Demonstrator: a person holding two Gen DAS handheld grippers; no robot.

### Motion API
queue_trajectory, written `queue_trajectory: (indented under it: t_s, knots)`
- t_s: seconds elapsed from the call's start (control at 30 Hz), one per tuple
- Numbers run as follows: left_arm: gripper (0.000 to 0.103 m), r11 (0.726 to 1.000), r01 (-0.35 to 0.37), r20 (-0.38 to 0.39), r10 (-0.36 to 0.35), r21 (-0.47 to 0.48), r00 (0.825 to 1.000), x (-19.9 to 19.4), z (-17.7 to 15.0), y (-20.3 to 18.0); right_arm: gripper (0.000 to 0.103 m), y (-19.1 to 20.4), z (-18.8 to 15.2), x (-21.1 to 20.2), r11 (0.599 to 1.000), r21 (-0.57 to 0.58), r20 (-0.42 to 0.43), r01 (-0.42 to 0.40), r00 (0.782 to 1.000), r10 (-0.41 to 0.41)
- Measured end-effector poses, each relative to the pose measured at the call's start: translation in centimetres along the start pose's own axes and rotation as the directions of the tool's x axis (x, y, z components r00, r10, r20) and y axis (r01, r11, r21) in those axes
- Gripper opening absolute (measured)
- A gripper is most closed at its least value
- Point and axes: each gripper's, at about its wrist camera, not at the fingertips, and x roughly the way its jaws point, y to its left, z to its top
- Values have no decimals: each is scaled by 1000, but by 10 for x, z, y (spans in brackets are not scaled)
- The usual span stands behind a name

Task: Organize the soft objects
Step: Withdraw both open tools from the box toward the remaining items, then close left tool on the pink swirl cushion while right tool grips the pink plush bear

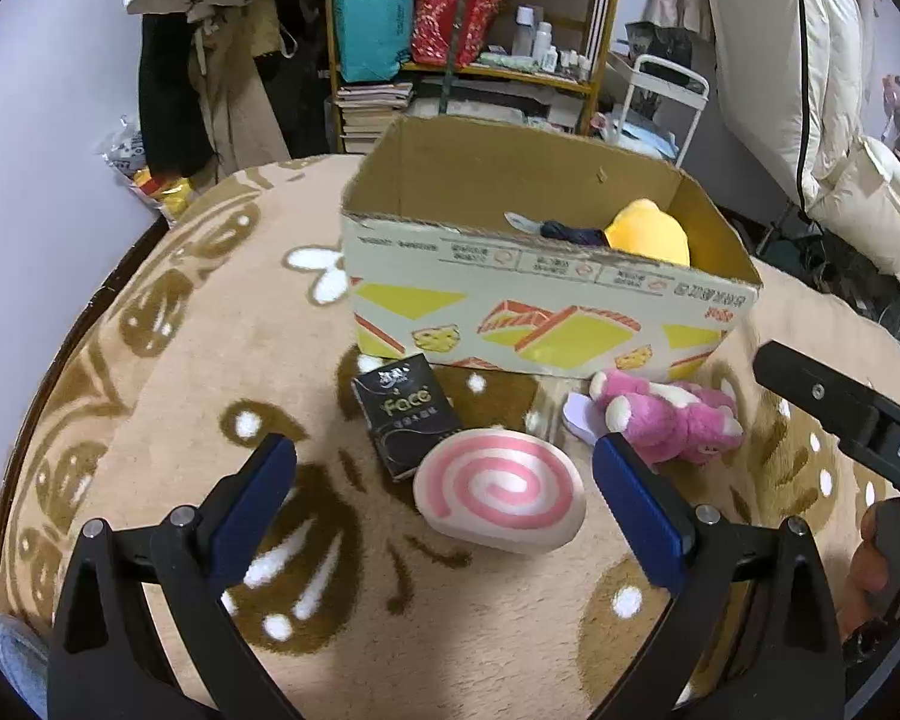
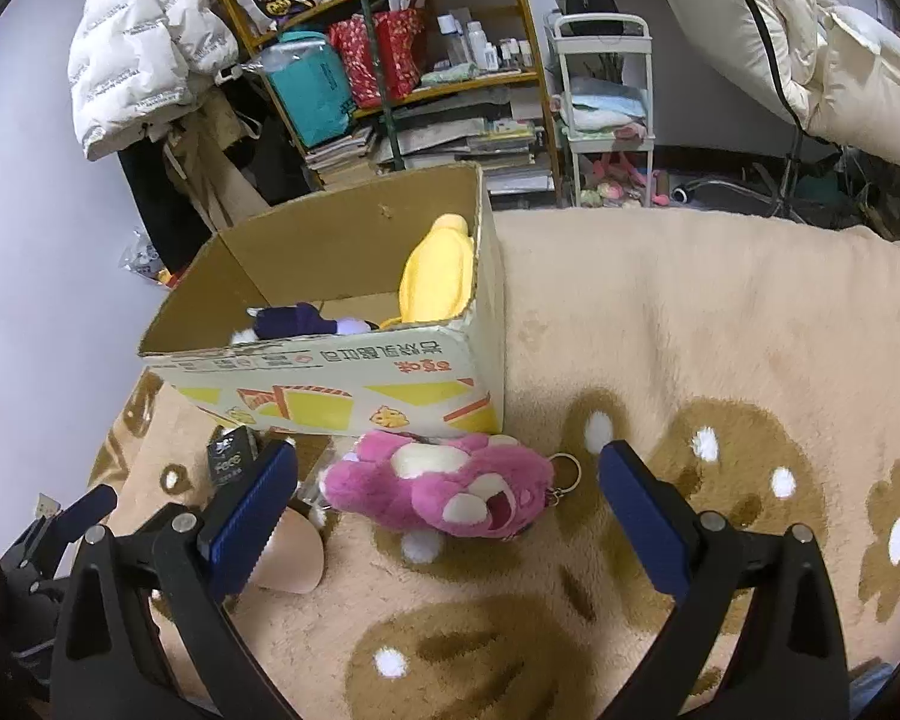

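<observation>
An open cardboard box (image 1: 546, 312) (image 2: 342, 384) stands on the blanket, holding a yellow plush (image 1: 648, 233) (image 2: 438, 276) and a dark purple soft item (image 2: 297, 319). In front of it lie a pink-and-white swirl cushion (image 1: 501, 495) (image 2: 291, 552) and a pink plush bear (image 1: 672, 414) (image 2: 444, 489) with a key ring. My left gripper (image 1: 444, 468) is open, and the swirl cushion lies between its blue fingers. My right gripper (image 2: 448, 471) is open around the pink bear, not touching it. The right gripper's body shows at the right edge of the left wrist view.
A black "Face" tissue pack (image 1: 405, 420) (image 2: 232, 455) lies beside the cushion. The beige flower-patterned blanket (image 2: 720, 330) stretches wide to the right. Behind the box stand a cluttered shelf (image 1: 474, 30), a white cart (image 2: 606, 114) and hanging coats.
</observation>
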Motion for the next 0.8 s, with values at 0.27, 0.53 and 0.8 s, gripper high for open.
queue_trajectory:
  t_s: [0.27,0.53,0.8]
  knots:
    - [98,999,0,-56,3,41,998,21,-5,-13,103,-7,-1,22,999,41,-77,11,997,-8]
    - [98,995,-9,-116,20,96,993,41,-12,-25,98,-15,-6,44,996,85,-155,26,988,-13]
    - [98,993,-30,-156,47,111,987,55,-15,-28,86,-19,-9,55,992,106,-169,72,984,-53]
